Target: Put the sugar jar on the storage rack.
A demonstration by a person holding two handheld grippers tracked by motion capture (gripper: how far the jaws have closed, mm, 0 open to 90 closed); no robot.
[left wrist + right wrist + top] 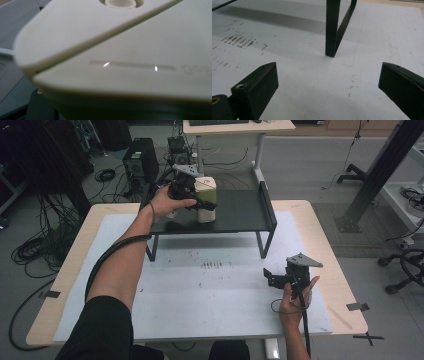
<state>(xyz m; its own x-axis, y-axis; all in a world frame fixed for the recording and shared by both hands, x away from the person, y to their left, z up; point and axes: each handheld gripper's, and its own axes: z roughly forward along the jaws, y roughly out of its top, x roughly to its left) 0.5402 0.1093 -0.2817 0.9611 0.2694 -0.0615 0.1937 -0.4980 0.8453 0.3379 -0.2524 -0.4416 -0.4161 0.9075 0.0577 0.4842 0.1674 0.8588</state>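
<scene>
On the desk (320,245) shelf (240,215), we see the left hand-held gripper (192,200) clamped on a cream container (206,195); right hand-held gripper (272,279) gapes empty.

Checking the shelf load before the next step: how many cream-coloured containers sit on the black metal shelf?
1. The cream plastic container stands at the left part of the black metal shelf, with the left gripper closed on it. None seems hidden.
</scene>
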